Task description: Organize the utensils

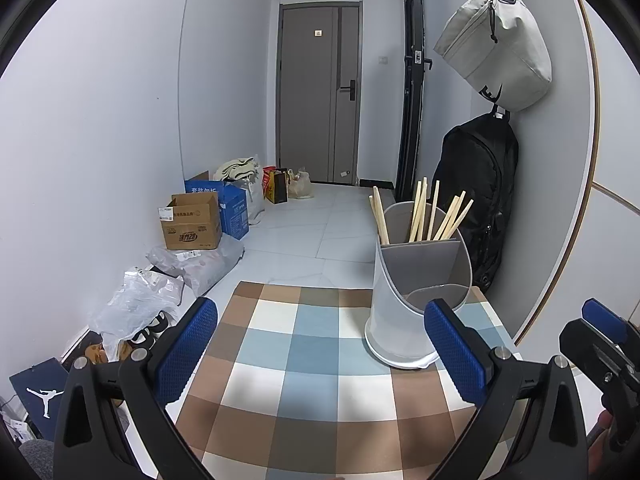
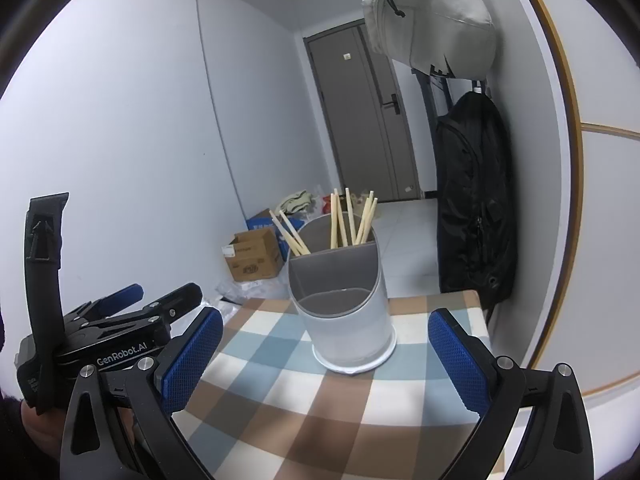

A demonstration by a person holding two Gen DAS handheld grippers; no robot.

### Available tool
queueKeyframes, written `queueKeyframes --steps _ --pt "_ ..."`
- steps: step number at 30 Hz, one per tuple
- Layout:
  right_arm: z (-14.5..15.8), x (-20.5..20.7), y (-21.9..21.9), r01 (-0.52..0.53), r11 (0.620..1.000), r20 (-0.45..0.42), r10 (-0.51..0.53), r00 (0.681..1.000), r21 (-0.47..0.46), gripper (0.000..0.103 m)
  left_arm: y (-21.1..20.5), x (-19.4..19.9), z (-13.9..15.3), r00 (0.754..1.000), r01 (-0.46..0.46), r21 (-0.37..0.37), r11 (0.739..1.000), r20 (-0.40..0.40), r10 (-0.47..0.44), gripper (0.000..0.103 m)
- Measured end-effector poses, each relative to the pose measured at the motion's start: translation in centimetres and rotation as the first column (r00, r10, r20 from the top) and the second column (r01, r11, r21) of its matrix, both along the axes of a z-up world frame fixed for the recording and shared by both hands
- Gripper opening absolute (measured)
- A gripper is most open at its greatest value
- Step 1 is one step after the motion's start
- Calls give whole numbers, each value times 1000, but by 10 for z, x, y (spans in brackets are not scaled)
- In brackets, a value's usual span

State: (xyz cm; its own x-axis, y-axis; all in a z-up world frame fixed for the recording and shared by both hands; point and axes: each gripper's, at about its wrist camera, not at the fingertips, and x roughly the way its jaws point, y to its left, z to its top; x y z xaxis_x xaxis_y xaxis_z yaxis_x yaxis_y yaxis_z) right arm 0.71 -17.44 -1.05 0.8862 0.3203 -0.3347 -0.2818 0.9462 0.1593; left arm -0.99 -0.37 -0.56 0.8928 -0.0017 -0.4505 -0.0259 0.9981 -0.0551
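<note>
Both grippers, the left gripper (image 1: pixel 320 348) and the right gripper (image 2: pixel 325 354), hover low over the checkered tabletop (image 1: pixel 304 392) with jaws spread wide and nothing between them. Ahead of the right jaws stands the white utensil holder (image 2: pixel 346 324), upright on the cloth. Wooden chopsticks (image 2: pixel 352 220) lean in its rear compartments; its front compartment shows none.

Holder (image 2: pixel 348 320) on table (image 2: pixel 280 392), chopsticks (image 2: pixel 352 220) inside (rear compartment), boxes (image 1: pixel 194 222) behind-left
</note>
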Motion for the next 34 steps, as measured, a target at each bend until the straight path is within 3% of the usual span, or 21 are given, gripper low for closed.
queueKeyframes --steps 21,34 --pt "0 -1 0 -1 1000 -2 1 1000 -1 103 2 -2 -1 1000 2 -7 1000 -1 -2 101" --pt "-2 6 0 -13 1000 -14 13 1000 3 103 12 5 0 1000 -8 -52 999 -29 6 101"
